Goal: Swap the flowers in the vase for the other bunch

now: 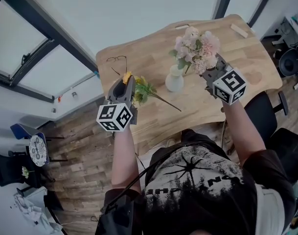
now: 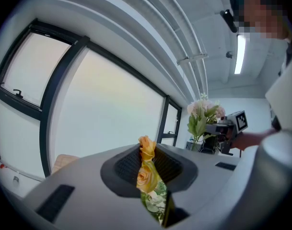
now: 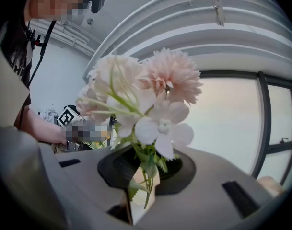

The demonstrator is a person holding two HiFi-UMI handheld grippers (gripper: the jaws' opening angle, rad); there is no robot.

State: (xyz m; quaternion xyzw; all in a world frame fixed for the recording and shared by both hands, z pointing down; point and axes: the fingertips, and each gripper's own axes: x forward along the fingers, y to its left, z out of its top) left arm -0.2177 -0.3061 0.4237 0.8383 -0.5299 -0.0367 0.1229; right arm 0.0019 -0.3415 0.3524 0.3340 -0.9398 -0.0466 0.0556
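Note:
A white vase (image 1: 174, 80) stands mid-table on the wooden table (image 1: 153, 58). My right gripper (image 1: 213, 68) is shut on the stems of a pink and white bunch (image 1: 197, 48), held just above and right of the vase; whether the stem ends are still inside it I cannot tell. In the right gripper view the bunch (image 3: 150, 92) rises from between the jaws of that gripper (image 3: 143, 181). My left gripper (image 1: 125, 83) is shut on a yellow rose bunch (image 1: 142, 89) left of the vase, its long stem trailing toward the table's front edge. The left gripper view shows the roses (image 2: 147, 169) pinched between the jaws.
A pair of glasses (image 1: 118, 60) lies at the table's far left, and a small wooden block (image 1: 239, 31) at its far right. A black chair (image 1: 266, 112) stands to the right of the table. Large windows (image 2: 107, 104) run along the wall.

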